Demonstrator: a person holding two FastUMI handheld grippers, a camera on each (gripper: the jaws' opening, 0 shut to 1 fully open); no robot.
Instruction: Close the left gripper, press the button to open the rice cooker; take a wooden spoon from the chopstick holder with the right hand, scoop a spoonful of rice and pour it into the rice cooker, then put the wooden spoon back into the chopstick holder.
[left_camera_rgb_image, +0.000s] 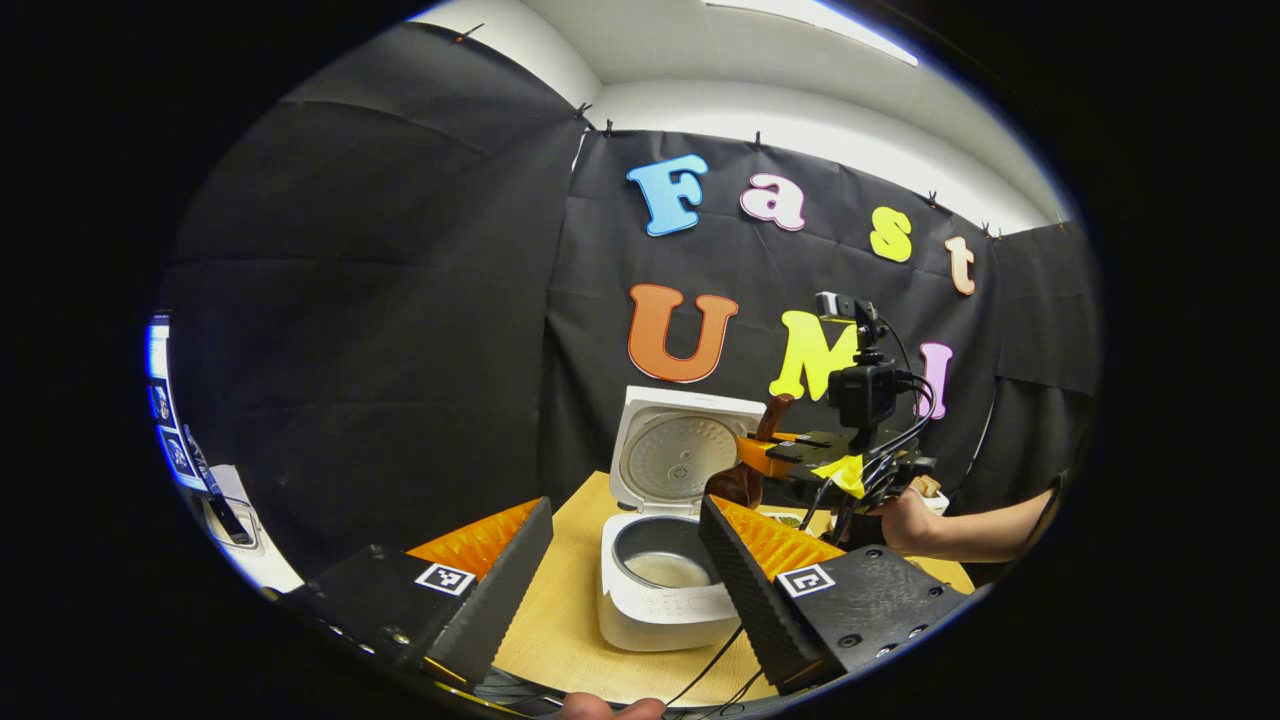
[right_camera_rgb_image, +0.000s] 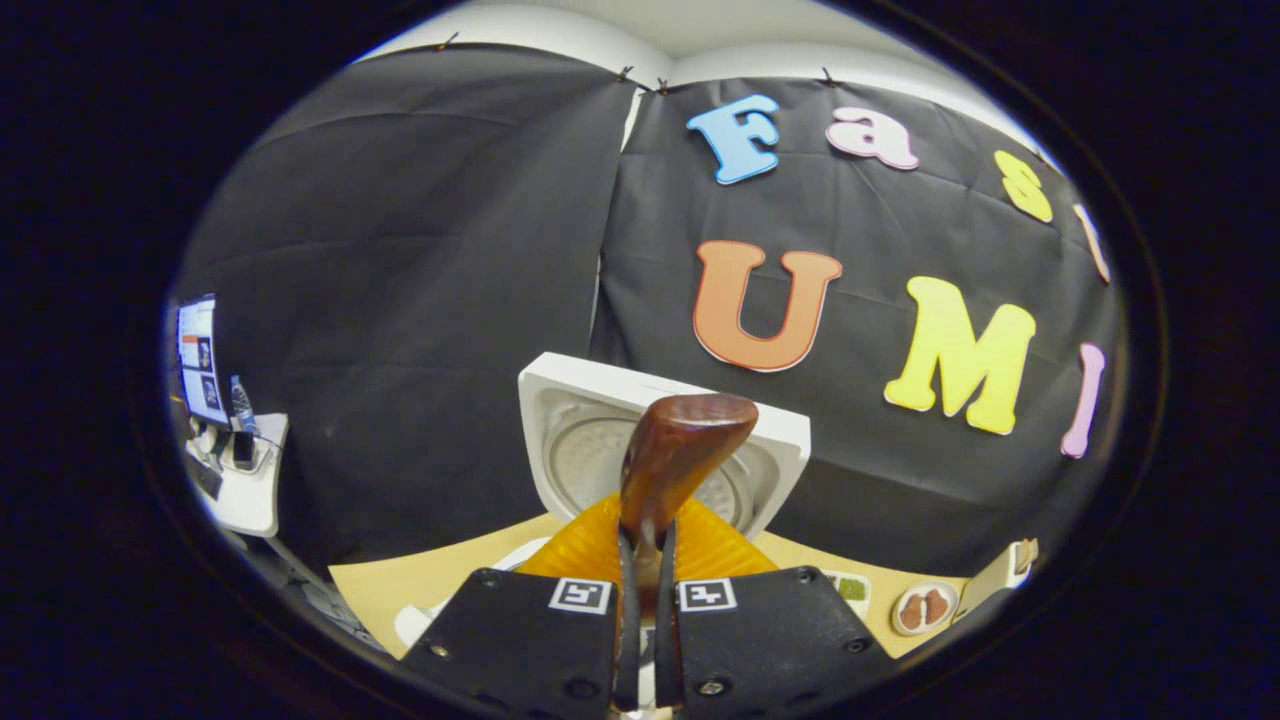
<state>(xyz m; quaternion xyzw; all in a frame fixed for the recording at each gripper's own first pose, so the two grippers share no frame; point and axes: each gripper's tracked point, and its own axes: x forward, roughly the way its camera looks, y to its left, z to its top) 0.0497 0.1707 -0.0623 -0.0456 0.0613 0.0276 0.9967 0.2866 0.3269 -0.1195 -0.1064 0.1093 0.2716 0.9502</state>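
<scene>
The white rice cooker (left_camera_rgb_image: 660, 600) stands open on the wooden table (left_camera_rgb_image: 560, 620), its lid (left_camera_rgb_image: 680, 450) upright and some white rice in the inner pot (left_camera_rgb_image: 665, 568). My left gripper (left_camera_rgb_image: 625, 510) is open, one finger on each side of the cooker and nearer to me than it. Farther off, my right gripper (left_camera_rgb_image: 790, 455) holds the brown wooden spoon (left_camera_rgb_image: 738, 485) over the cooker's right rim, a hand (left_camera_rgb_image: 900, 520) behind it. In the right gripper view, my right gripper (right_camera_rgb_image: 645, 545) is shut on the spoon (right_camera_rgb_image: 680, 450), which rises in front of the lid (right_camera_rgb_image: 580, 420).
Small plates (right_camera_rgb_image: 925, 607) with food lie on the table (right_camera_rgb_image: 400, 585) to the right of the cooker. A monitor (right_camera_rgb_image: 198, 360) and a small white side table (right_camera_rgb_image: 245, 490) stand off to the left. A fingertip (left_camera_rgb_image: 610, 708) shows at the bottom edge.
</scene>
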